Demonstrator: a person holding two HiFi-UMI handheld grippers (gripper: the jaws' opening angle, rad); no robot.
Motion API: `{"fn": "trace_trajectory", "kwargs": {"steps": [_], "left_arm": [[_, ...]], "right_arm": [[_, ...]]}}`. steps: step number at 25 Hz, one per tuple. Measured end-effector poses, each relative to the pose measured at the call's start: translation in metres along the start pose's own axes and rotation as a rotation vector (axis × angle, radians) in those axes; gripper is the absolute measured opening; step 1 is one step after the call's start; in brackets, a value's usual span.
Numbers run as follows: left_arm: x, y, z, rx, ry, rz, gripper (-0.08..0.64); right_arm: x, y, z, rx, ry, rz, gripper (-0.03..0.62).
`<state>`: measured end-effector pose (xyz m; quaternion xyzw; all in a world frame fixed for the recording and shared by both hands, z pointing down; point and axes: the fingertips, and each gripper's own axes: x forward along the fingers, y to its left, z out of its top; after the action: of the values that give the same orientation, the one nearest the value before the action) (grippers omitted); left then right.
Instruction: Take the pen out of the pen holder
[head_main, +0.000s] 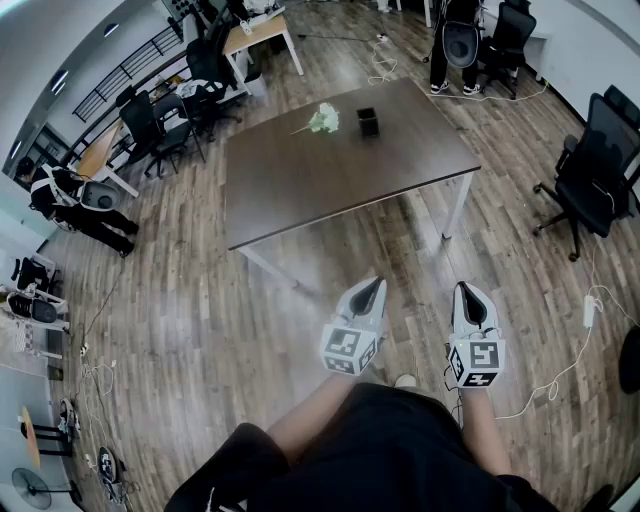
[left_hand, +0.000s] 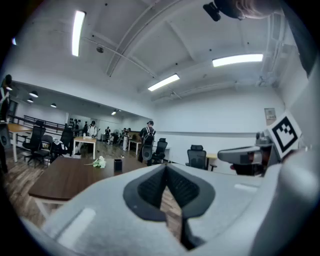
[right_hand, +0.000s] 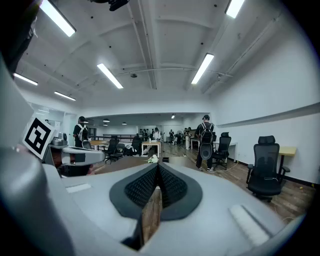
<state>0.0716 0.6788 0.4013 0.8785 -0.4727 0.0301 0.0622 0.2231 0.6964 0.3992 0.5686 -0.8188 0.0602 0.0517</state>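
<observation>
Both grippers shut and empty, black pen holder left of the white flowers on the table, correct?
No: the head view shows the pen holder right of the white flowers on the table. Left gripper and right gripper are shut and empty.

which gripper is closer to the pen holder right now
Left, slightly. The left gripper is almost straight in line with the pen holder; the right gripper sits off to its right. Both are well short of the table.

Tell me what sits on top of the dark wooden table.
On the table are a black pen holder and, beside it, a bunch of white flowers. The holder's inside is too small to make out; no pen shows.
</observation>
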Motion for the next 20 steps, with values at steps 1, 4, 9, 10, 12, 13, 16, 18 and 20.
{"fn": "trace_trajectory", "kwargs": {"steps": [1,4,9,10,12,13,16,18,20], "left_arm": [[-0.004,-0.005,-0.001,-0.001,-0.002,0.004,0.003],[-0.011,-0.014,-0.001,0.006,-0.009,0.01,0.003],[-0.011,-0.025,-0.002,0.034,-0.01,0.01,0.003],[-0.01,-0.027,-0.002,0.038,-0.008,0.013,0.003],[-0.003,-0.029,-0.003,0.035,-0.003,0.019,0.003],[0.002,-0.029,-0.003,0.029,-0.001,0.02,0.003],[0.015,-0.028,-0.003,0.039,-0.002,0.019,0.003],[0.028,-0.023,-0.002,0.051,-0.01,0.013,0.003],[0.045,-0.016,-0.004,0.049,-0.011,0.006,0.003]], "right_arm": [[-0.006,0.0,-0.002,-0.003,0.009,-0.003,0.002],[-0.017,-0.001,-0.002,-0.042,0.016,-0.02,0.002],[-0.024,0.003,0.002,-0.084,-0.032,0.013,0.003],[-0.024,0.001,0.0,-0.073,-0.029,0.018,0.003],[-0.02,-0.005,-0.005,-0.047,-0.019,0.02,0.003],[-0.017,-0.009,-0.008,-0.036,-0.014,0.019,0.003],[-0.008,-0.02,-0.009,-0.032,-0.011,0.017,0.003],[0.003,-0.03,-0.005,-0.045,-0.02,0.009,0.003],[0.019,-0.041,-0.004,-0.046,-0.021,-0.005,0.003]]}}
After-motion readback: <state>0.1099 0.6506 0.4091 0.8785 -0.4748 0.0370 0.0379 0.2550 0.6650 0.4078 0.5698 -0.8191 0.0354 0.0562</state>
